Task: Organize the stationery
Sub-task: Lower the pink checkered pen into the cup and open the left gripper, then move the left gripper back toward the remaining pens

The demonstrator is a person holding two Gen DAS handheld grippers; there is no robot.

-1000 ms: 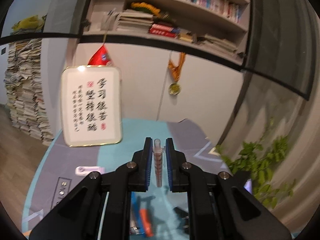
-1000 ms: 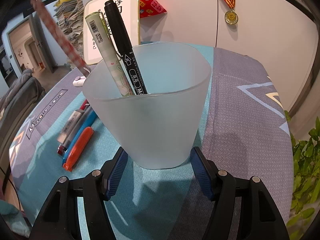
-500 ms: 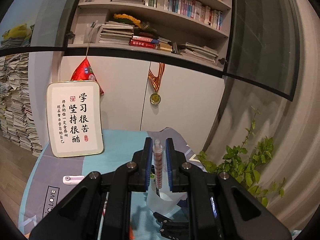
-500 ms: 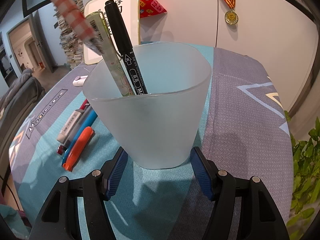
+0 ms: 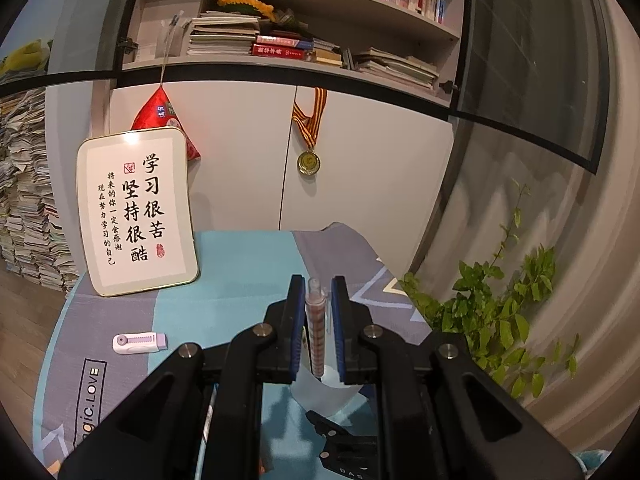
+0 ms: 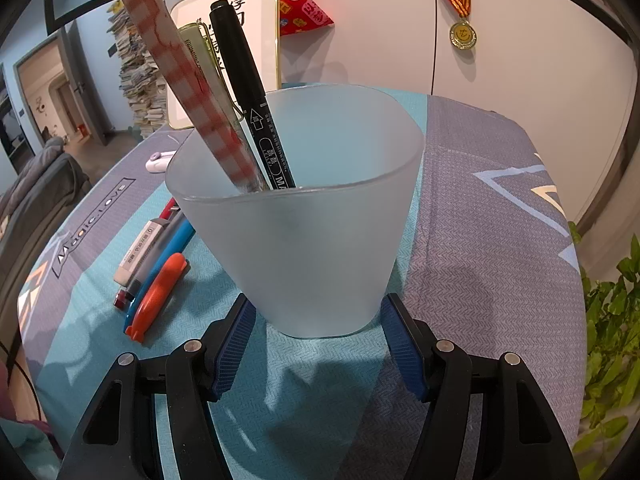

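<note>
My left gripper (image 5: 317, 300) is shut on a red-checked pen (image 5: 316, 332) and holds it above the frosted cup (image 5: 324, 394). In the right wrist view the red-checked pen (image 6: 180, 68) slants down into the frosted cup (image 6: 312, 240), beside a black marker (image 6: 248, 92) and a pale green pen (image 6: 200, 56). My right gripper (image 6: 318, 320) straddles the cup's base with its jaws wide apart; I cannot tell whether the pads touch it. Several pens lie left of the cup on the table, among them an orange one (image 6: 156, 296), a blue one (image 6: 168, 256) and a white one (image 6: 140, 252).
A white correction tape (image 5: 138, 343) lies at the table's left. A framed calligraphy sign (image 5: 136, 212) leans against the cabinet at the back. A leafy plant (image 5: 500, 312) stands off the table's right edge. The patterned tablecloth (image 6: 480, 240) covers the table.
My left gripper has carried the red-checked pen over the cup, and the pen's tip has dropped inside it. The right gripper and the cup have stayed still.
</note>
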